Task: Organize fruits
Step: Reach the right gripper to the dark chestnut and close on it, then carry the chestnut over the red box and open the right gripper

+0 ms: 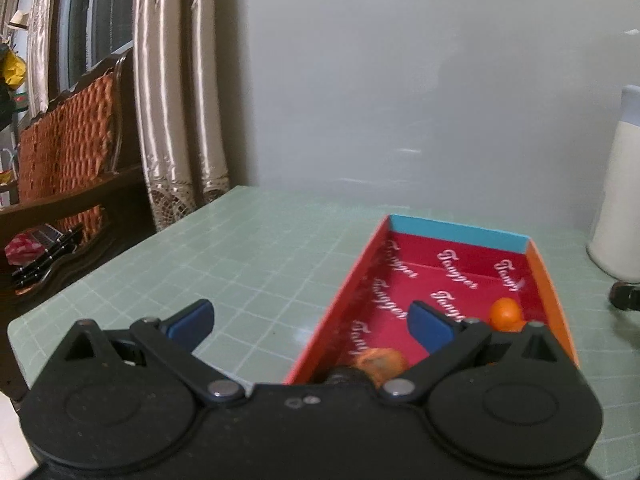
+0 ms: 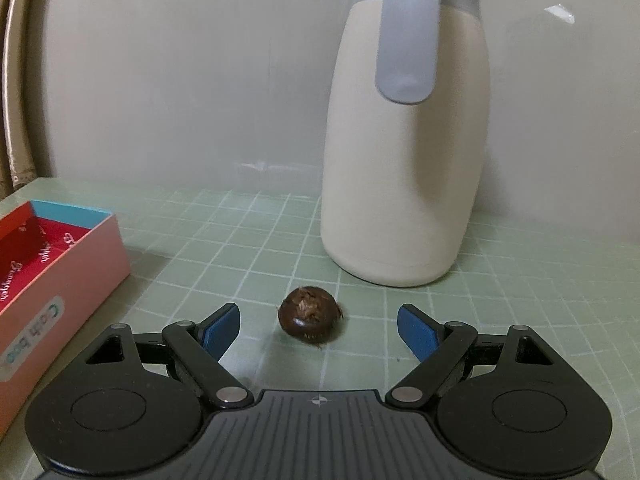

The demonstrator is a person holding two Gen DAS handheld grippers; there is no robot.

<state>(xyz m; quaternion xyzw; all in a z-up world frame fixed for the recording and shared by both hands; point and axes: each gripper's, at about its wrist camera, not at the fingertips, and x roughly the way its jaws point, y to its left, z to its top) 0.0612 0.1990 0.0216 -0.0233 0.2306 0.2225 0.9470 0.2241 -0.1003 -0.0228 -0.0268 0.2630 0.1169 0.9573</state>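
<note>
On the counter (image 2: 248,240), covered by a pale green gridded mat: one dark brown round fruit (image 2: 310,316) with a tufted top, lying loose just ahead of my right hand-held gripper (image 2: 319,326), roughly centred on the gap between the blue pads, touching neither. Jaws of that gripper stand wide, nothing held. Behind the fruit, near it but apart: one cream jug (image 2: 404,160) with a grey handle, upright. To the left: one open cardboard box (image 2: 64,272), pink outside, red printed lining, blue far wall. From my left wrist view the same box (image 1: 456,232) holds one small orange fruit (image 1: 505,314) near its right wall and one rough orange-brown item (image 1: 380,362) at the near end, partly hidden, kind uncertain. My left hand-held gripper (image 1: 312,324) is likewise spread wide and empty, its right pad over the box, its left pad over bare mat. Beyond the counter's left edge: curtains (image 1: 172,100) and a wooden chair (image 1: 72,144) with orange upholstery.
</note>
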